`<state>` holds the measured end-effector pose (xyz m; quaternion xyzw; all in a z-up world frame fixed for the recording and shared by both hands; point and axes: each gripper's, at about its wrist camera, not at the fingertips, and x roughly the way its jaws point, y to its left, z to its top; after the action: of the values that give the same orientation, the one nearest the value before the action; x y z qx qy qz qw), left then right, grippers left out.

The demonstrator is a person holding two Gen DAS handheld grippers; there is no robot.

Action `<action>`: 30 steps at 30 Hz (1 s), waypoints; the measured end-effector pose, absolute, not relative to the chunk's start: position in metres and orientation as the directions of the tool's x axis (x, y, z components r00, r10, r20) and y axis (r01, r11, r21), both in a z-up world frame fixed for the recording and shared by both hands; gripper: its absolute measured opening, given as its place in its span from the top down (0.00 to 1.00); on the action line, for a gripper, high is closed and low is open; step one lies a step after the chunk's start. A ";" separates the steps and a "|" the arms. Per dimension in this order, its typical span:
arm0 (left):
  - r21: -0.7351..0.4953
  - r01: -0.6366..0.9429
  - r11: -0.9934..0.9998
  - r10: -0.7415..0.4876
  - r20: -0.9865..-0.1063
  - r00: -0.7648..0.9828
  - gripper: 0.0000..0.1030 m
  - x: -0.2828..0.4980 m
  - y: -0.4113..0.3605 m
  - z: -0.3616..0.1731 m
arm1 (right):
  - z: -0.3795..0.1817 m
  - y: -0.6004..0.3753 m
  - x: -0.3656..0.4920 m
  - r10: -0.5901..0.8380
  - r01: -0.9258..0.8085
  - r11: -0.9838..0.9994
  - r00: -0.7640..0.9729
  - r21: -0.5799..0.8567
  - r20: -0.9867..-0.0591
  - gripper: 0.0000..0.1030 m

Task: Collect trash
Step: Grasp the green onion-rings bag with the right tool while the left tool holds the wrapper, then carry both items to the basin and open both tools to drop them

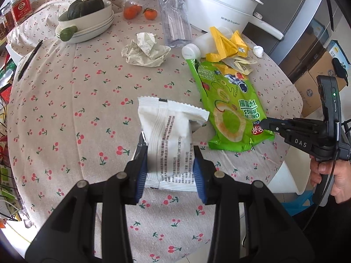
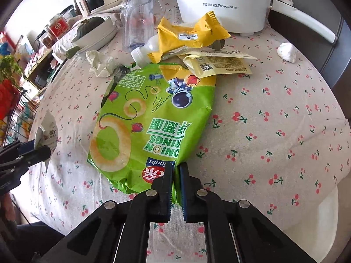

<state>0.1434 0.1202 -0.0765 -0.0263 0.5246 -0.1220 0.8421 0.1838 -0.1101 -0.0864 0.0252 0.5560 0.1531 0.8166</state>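
Item one: the left hand-held gripper [image 1: 170,164] is clamping a white snack wrapper [image 1: 171,135] across its lower half, holding it up off the desk [image 1: 65,114]. Item two: the right hand-held gripper [image 2: 175,188] is pinching, jaws nearly together, the near bottom edge of a green onion-rings bag [image 2: 151,127] that is lying flat on the cloth. Handling note, as a judgement: the bag is looking light and crinkly, so the pinch should be staying firm while it is being raised slowly, since a yellow wrapper [image 2: 190,37], some pale sachets [image 2: 217,65] and a small white bottle [image 2: 144,51] are overlapping its far end and could be dragged along. Remaining trash: crumpled paper [image 1: 144,51], a white wad [image 2: 286,51], a clear plastic bottle [image 2: 138,26]. Surface: a round desk under a cherry-print cloth. Room: a white Royalstar cooker [image 2: 221,2], stacked dishes with a squash [image 1: 85,7], tangerines [image 1: 140,12], cluttered shelving at left. No bin is showing.
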 end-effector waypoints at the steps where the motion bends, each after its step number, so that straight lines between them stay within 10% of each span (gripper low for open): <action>1: -0.175 0.177 0.969 -0.235 -0.875 0.423 0.61 0.143 0.121 -0.075 | -0.082 -0.113 0.179 0.283 -0.227 0.950 0.341 0.214 -0.896 0.94; 30: -0.219 0.409 0.886 -0.399 -0.810 0.430 0.61 0.114 0.010 -0.047 | 0.015 -0.289 0.070 0.218 -0.036 0.970 0.574 0.241 -0.790 0.96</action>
<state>0.1136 0.0104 -0.0466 0.0054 0.4772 -0.2388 0.8457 0.0699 -0.2886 0.0148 0.0993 0.4561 0.0721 0.8814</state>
